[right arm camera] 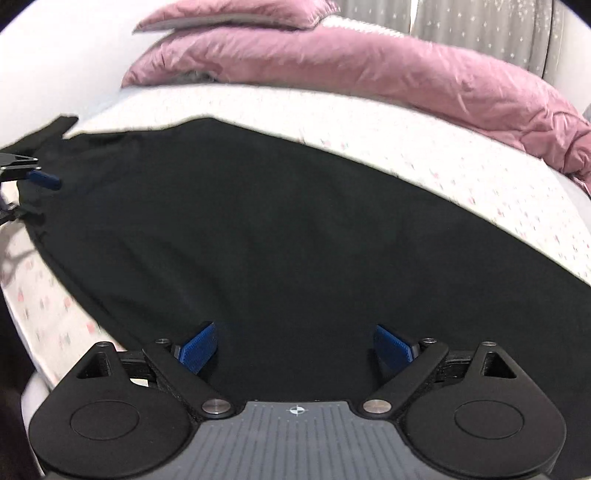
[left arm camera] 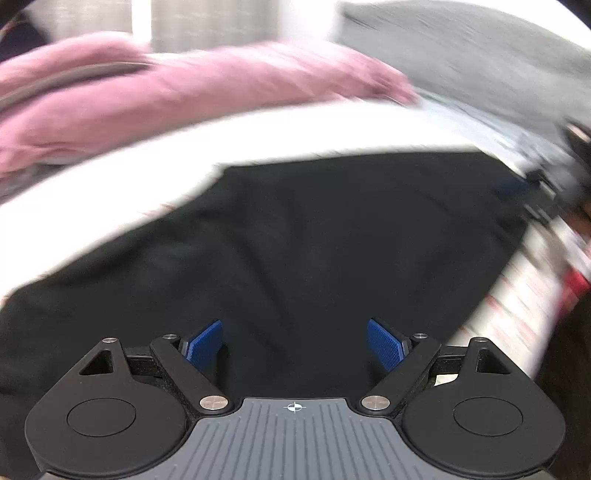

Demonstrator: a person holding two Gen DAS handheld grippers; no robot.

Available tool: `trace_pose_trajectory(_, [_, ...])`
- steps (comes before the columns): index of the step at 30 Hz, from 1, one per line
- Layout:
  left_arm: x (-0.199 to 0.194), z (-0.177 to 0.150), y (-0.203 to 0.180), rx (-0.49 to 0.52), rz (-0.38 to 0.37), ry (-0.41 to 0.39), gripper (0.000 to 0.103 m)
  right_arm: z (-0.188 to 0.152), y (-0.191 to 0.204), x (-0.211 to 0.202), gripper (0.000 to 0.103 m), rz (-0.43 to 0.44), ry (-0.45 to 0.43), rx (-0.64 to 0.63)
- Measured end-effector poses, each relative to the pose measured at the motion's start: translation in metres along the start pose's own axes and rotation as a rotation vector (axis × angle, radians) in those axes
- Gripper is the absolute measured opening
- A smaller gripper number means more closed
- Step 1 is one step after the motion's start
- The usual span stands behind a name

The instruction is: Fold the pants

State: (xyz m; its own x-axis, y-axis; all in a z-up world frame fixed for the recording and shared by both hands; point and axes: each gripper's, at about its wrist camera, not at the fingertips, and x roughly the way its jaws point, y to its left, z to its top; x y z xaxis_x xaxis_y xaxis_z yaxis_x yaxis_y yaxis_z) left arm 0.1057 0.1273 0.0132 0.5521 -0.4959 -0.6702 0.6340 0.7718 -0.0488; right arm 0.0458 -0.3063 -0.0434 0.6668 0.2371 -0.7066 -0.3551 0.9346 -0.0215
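The bed [right arm camera: 424,158], under a white sheet with small pink and grey prints, fills most of both views and serves as the landmark here. A pink duvet [right arm camera: 369,70] lies bunched along the bed's far edge, with a pink pillow [right arm camera: 236,16] on top of it at the left end in the right wrist view. Behind the duvet hang pale grey curtains [right arm camera: 480,26] dotted with small white marks. In the left wrist view, which is smeared by motion blur, a grey mass [left arm camera: 480,55] sits at the bed's far right; what it is cannot be told.

The black pants [right arm camera: 258,229] lie spread flat on the bed's near half, a broad dark sheet running across the middle of both views, with the printed sheet showing beyond their far edge and at the near left corner.

The right tongs [right arm camera: 295,350] hang low over the near part of the pants, their blue ribbed pads [right arm camera: 195,350] spread wide with only flat cloth seen between them; nothing is pinched. The left tongs [left arm camera: 295,347] are likewise spread wide above the pants, pads [left arm camera: 207,347] clear of any fold. In the right wrist view the left tongs also show at the bed's far left, at the end of the pants, one blue pad visible.
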Motion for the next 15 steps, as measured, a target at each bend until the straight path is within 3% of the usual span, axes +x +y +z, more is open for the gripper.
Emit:
trace_pose_trajectory(5, [0.025,0.019,0.054,-0.131,0.184,-0.059,0.087,0.023,0.030,0.023,0.092,-0.030,-0.074,-0.006])
trace_pose_trajectory(7, [0.037,0.013,0.081,-0.207,0.306,-0.049,0.087,0.026,0.031,0.034,0.092,-0.041,-0.057,-0.004])
trace_pose_trajectory(8, [0.039,0.006,0.093,-0.250,0.332,-0.033,0.087,0.028,0.031,0.041,0.091,-0.044,-0.037,-0.006])
trace_pose_trajectory(10, [0.034,-0.009,0.112,-0.295,0.313,-0.046,0.088,0.022,0.026,0.048,0.093,-0.038,0.013,0.006])
trace_pose_trajectory(15, [0.007,-0.024,0.116,-0.232,0.395,0.005,0.087,-0.001,-0.001,0.029,0.098,-0.006,0.020,0.026])
